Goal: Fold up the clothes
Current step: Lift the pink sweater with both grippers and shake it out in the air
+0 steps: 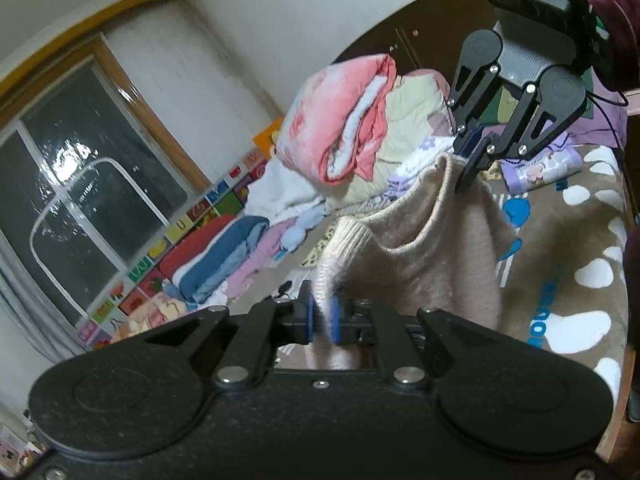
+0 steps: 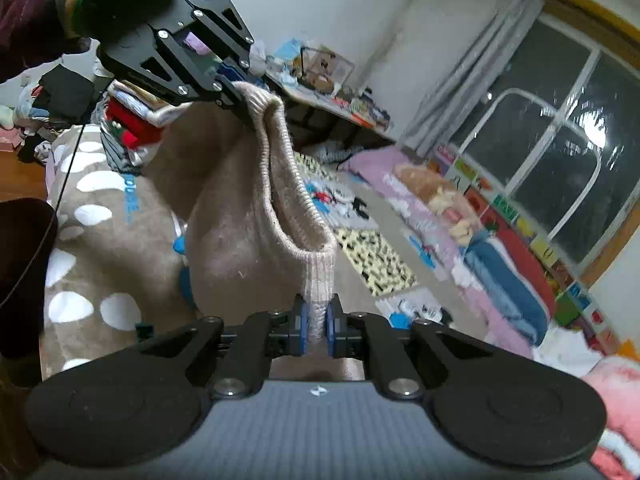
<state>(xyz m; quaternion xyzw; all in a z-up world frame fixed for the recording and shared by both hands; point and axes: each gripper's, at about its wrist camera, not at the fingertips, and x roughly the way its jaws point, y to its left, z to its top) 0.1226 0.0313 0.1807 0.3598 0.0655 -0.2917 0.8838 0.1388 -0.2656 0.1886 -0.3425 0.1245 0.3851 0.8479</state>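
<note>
Left gripper [image 1: 323,316] is clamped tight on the ribbed hem of the beige knit sweater [image 1: 432,248], blue pads [image 1: 309,320] squeezing the fabric between them. Across the span, the garment hangs off the bed, its ribbed edge sagging in a curve between the two claws and its body draping down over the brown blanket [image 1: 568,264] with white spots. Over on the right, the right gripper [image 2: 317,322] is pinched shut on the other end of that ribbed hem, a dark red sleeve [image 1: 616,24] behind it. Folded clothes [image 1: 352,120] sit stacked beyond on the bed.
</note>
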